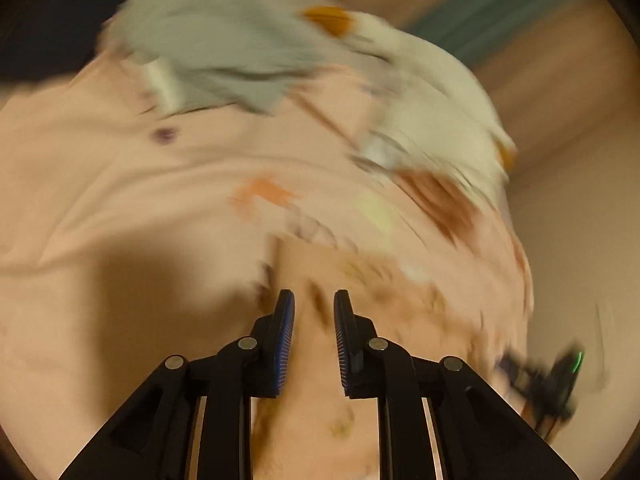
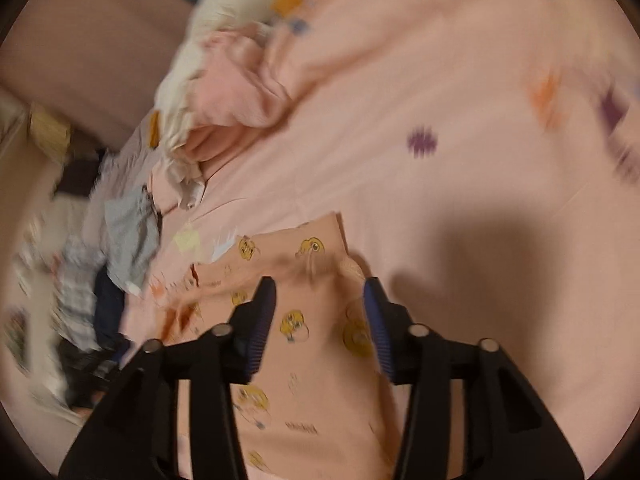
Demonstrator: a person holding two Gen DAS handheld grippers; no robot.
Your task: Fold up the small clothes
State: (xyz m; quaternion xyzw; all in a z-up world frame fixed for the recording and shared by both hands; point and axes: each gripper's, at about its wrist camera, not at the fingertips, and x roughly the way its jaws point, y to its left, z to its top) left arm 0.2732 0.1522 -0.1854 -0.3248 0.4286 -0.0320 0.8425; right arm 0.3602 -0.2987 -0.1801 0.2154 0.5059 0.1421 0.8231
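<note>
A small peach garment printed with yellow cartoon lions lies flat on the pink bedsheet. My right gripper hovers over its top edge, open, with the cloth below the gap and the pads not pressing it. In the left wrist view the same peach garment lies blurred under my left gripper. Its jaws stand a narrow gap apart with nothing pinched between the blue pads.
A pile of clothes sits further up the bed: a grey-green piece, a white piece with orange patches and a pink garment. Grey and checked clothes lie at the bed's left edge. A dark device with a green light shows at lower right.
</note>
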